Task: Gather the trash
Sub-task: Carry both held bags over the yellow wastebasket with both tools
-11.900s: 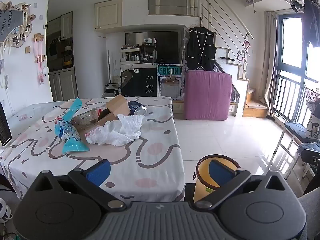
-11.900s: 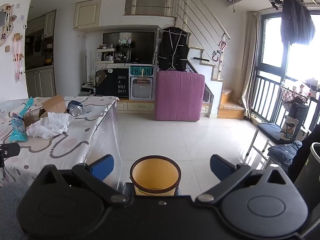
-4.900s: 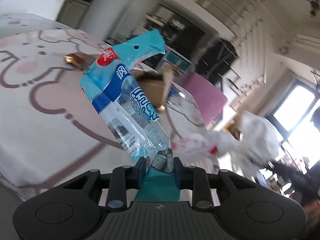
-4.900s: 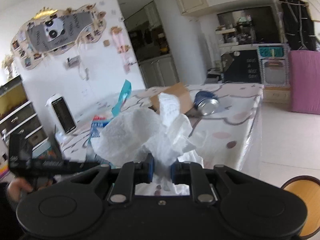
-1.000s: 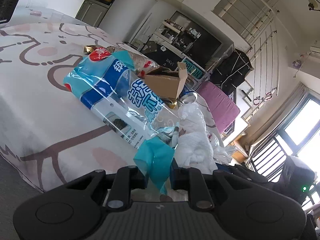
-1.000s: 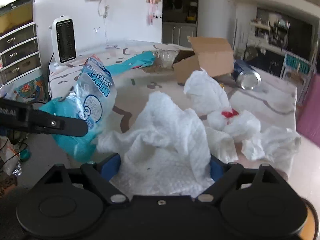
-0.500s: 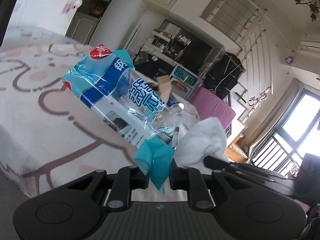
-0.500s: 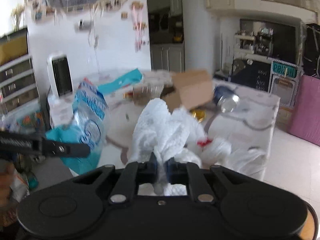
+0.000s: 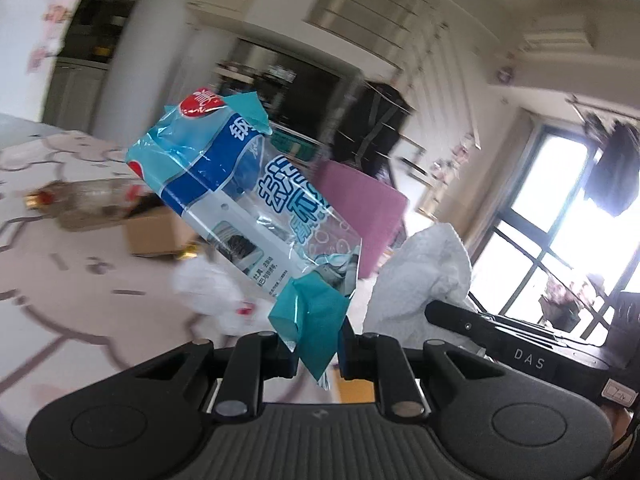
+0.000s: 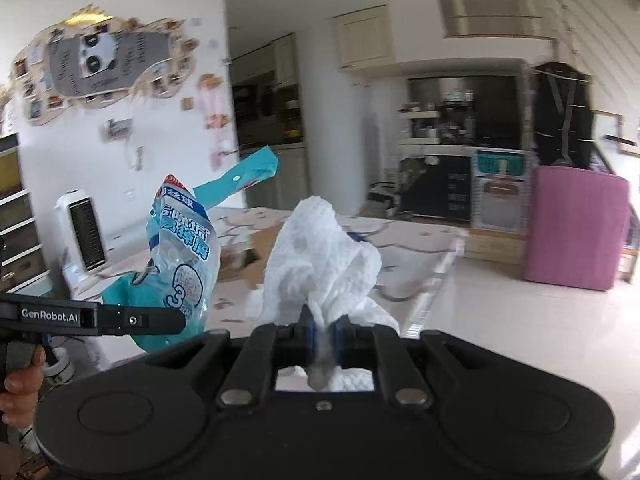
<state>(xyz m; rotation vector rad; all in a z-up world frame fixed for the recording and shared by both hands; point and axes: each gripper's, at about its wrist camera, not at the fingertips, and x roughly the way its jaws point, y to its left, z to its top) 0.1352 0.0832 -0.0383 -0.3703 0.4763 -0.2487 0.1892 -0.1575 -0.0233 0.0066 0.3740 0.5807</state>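
My left gripper (image 9: 316,354) is squeezing the teal end of a blue plastic wrapper (image 9: 244,200), and my right gripper (image 10: 322,340) is pinching a bunch of white paper towel (image 10: 320,256). Both pairs of fingers are closed tight on their trash. The right jaws were just closing, and now the towel is stuck between them.

I am holding both things up in the air, above the table (image 9: 48,280). The wrapper is sticking up toward 11 o'clock from my left fingers. The towel is puffing up at 12 o'clock from my right fingers.

I think I am carrying them to a trash bin now, but I am not seeing a bin in either view. To do this well, I should be keeping both squeezes firm. The wrapper is slippery and only its end is held, so a fast swing could shake it loose. The towel is floppy, so a loose part could drag on the table edge. I should be lifting high enough first.

The left view is showing more trash lying on the table: a clear plastic bottle (image 9: 84,204) at 9 o'clock and a cardboard box (image 9: 156,232) just beside it. It is showing a bright window (image 9: 560,216) at 3 o'clock too.

The right view is showing a person's hand (image 10: 20,380) on the left gripper's handle at 8 o'clock, and a white heater (image 10: 82,236) at 9 o'clock.
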